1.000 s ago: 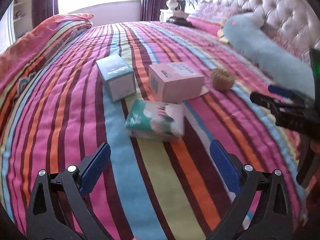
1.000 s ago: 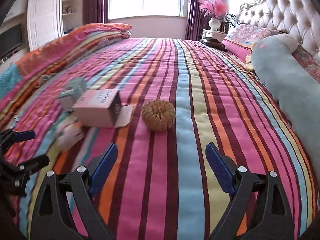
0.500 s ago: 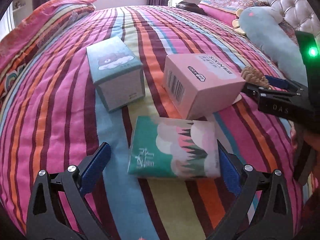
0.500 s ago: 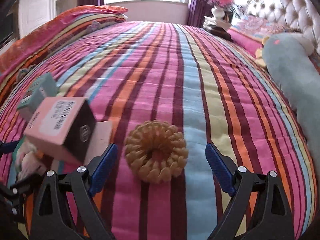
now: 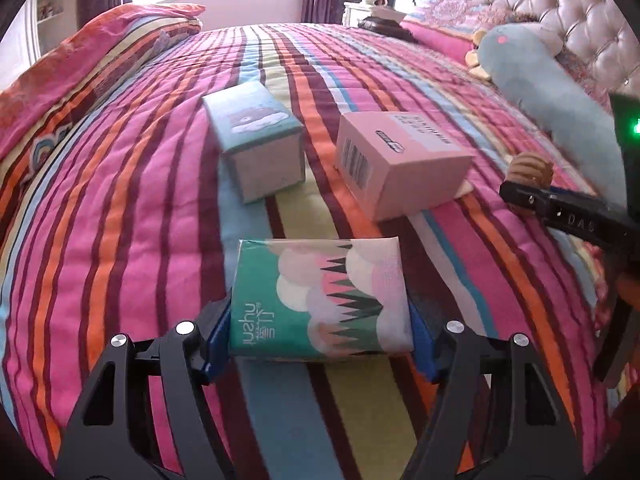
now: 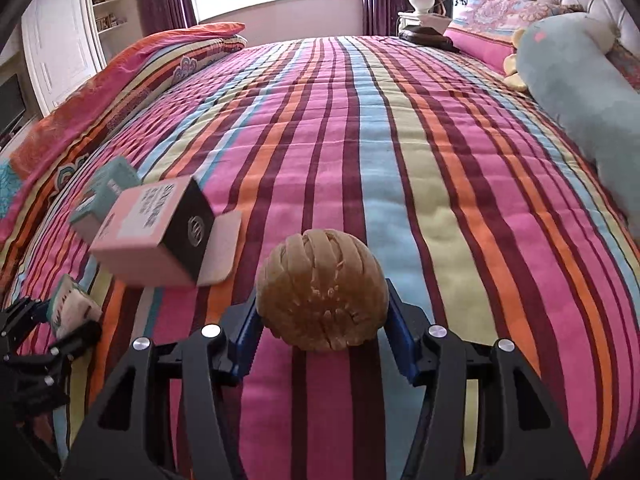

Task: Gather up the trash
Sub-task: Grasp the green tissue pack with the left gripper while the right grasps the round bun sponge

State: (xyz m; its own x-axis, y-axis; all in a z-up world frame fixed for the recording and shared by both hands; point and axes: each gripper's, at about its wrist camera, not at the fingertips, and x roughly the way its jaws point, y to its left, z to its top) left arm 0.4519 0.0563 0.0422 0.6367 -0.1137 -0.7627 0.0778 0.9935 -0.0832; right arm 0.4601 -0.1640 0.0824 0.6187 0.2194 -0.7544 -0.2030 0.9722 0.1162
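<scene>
The left hand-held gripper (image 5: 320,340), just closing, clamps a tissue pack (image 5: 320,300) seemingly lettered "hushu"; the right hand-held gripper (image 6: 322,320), also just closing, pinches a tan ridged ball (image 6: 322,288) on the bed (image 6: 400,140).

My right gripper (image 5: 532,194) hides the lower half of the ridged tan ball (image 5: 530,168) in my left view. My left gripper (image 6: 44,322) covers part of the tissue pack (image 6: 74,306). The plush bolster (image 6: 588,92) runs off frame. Print on the pink box (image 5: 404,152) is too blurred to read.

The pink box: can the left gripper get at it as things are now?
Probably not at once. The left gripper has just been closing and its pads press the tissue pack, so it is occupied. The pink box lies beyond that pack, uncovered.
</scene>
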